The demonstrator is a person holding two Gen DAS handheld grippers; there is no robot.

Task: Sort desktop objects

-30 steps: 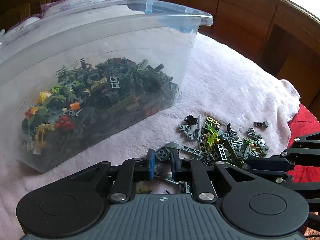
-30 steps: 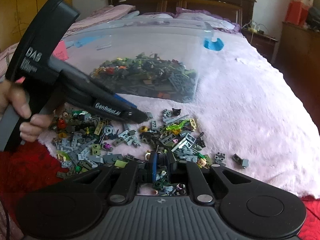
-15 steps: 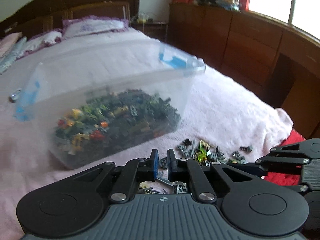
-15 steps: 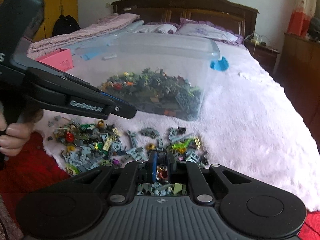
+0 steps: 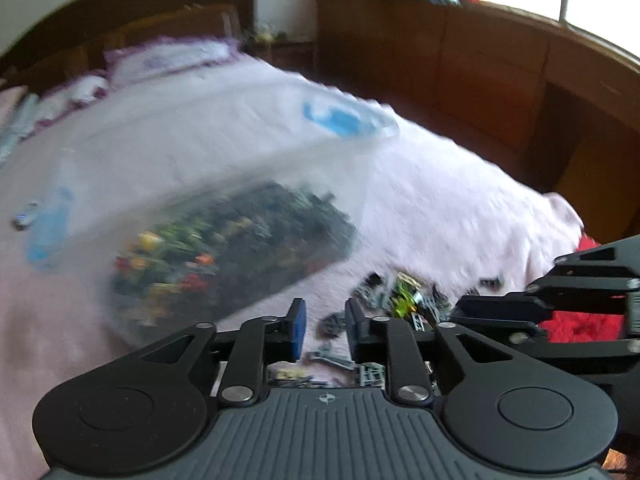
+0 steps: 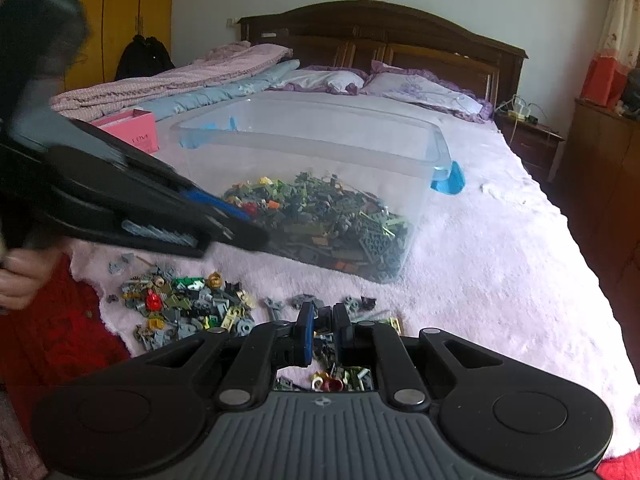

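Note:
A clear plastic bin (image 6: pixel 416 148) with blue handles sits on the pink bedspread, holding a heap of small building bricks (image 6: pixel 320 216); it also shows blurred in the left wrist view (image 5: pixel 248 184). Loose bricks (image 6: pixel 188 308) lie scattered in front of it, also in the left wrist view (image 5: pixel 400 300). My left gripper (image 5: pixel 325 320) is raised above the loose bricks, jaws a little apart with nothing seen between them; it also shows in the right wrist view (image 6: pixel 248 236). My right gripper (image 6: pixel 320 322) hovers over the loose pile, jaws nearly closed; whether it holds a piece is unclear.
A pink box (image 6: pixel 128 130) stands left of the bin. Folded quilts (image 6: pixel 192 80) and pillows (image 6: pixel 420 88) lie by the headboard. A red cloth (image 6: pixel 60 340) covers the near bed edge. Wooden cabinets (image 5: pixel 480 80) stand to the right.
Both grippers have risen away from the loose bricks. The left gripper's jaws have opened slightly and it swings toward the bin, blurring its view.

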